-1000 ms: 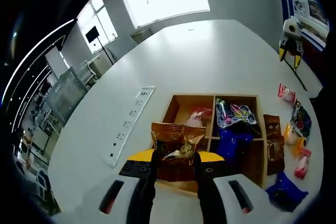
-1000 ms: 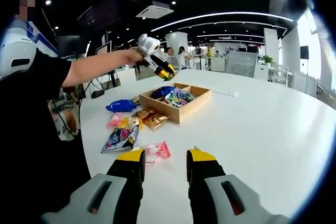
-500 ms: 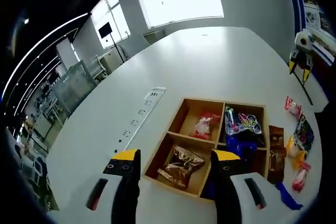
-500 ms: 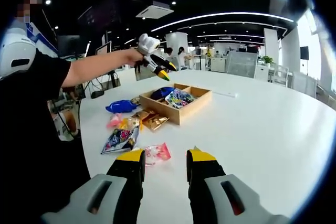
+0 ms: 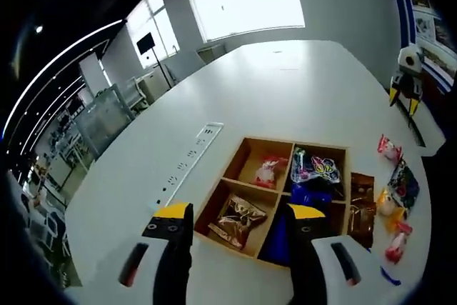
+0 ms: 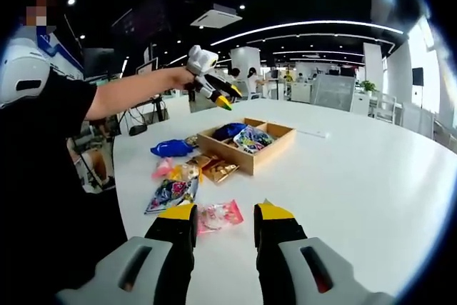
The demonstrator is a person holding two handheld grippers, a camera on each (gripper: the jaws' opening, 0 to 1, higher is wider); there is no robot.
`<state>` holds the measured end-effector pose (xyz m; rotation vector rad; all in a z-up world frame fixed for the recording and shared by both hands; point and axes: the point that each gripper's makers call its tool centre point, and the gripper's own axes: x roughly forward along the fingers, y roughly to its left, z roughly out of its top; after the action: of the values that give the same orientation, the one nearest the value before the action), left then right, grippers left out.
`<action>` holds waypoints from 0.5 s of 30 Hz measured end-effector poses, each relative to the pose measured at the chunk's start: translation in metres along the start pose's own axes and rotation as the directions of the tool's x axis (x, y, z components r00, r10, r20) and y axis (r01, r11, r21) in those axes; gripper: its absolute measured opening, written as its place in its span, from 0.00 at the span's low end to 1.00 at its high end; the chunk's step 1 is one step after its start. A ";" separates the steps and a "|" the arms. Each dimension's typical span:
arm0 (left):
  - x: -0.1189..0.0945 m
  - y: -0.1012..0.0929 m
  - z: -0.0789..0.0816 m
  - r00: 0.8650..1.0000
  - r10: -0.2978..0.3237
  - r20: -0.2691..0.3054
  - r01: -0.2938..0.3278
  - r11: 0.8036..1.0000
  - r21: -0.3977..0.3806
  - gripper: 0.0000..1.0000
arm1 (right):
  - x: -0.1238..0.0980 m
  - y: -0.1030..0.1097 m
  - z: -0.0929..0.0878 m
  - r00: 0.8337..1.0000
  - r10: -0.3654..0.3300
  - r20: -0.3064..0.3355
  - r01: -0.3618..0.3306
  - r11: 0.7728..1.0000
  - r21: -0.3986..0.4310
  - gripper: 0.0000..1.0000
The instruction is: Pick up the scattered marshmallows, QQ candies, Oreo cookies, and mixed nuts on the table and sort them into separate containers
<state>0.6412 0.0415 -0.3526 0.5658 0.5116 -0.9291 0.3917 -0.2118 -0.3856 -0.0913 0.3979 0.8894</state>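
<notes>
My left gripper (image 5: 238, 211) hangs open above a wooden four-part tray (image 5: 223, 178). A brown nut packet (image 5: 238, 219) lies in its near left compartment. A red and white packet (image 5: 268, 171), a colourful candy packet (image 5: 314, 168) and blue packets (image 5: 307, 198) fill the others. In the right gripper view, a person's arm holds the left gripper (image 6: 211, 85) over the tray (image 6: 265, 153). My right gripper (image 6: 223, 212) is open and low over the table. A pink packet (image 6: 218, 216) lies just beyond its tips.
Loose packets lie beside the tray: brown ones (image 5: 360, 201), a colourful one (image 6: 170, 194), a blue one (image 6: 171, 149) and a pink one (image 5: 388, 148). A power strip (image 5: 189, 166) is set into the white table left of the tray. The person's body stands at the left.
My left gripper was shut on the brown nut packet over the tray. It has opened, and the packet now lies in the near left compartment. The right gripper has hardly moved.
</notes>
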 end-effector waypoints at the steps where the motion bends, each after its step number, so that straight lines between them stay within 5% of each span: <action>1: 0.000 -0.001 0.000 1.000 0.000 -0.001 0.000 1.000 -0.002 0.56 | 0.000 0.000 0.000 1.000 0.000 0.002 0.000 1.000 0.000 0.28; 15: -0.022 -0.025 -0.007 1.000 0.005 -0.023 -0.004 1.000 0.020 0.55 | 0.008 0.009 0.005 0.999 0.036 0.027 -0.036 0.999 -0.008 0.29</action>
<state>0.6080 0.0472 -0.3498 0.5961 0.5219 -0.9250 0.3909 -0.1986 -0.3832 -0.0788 0.3715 0.9271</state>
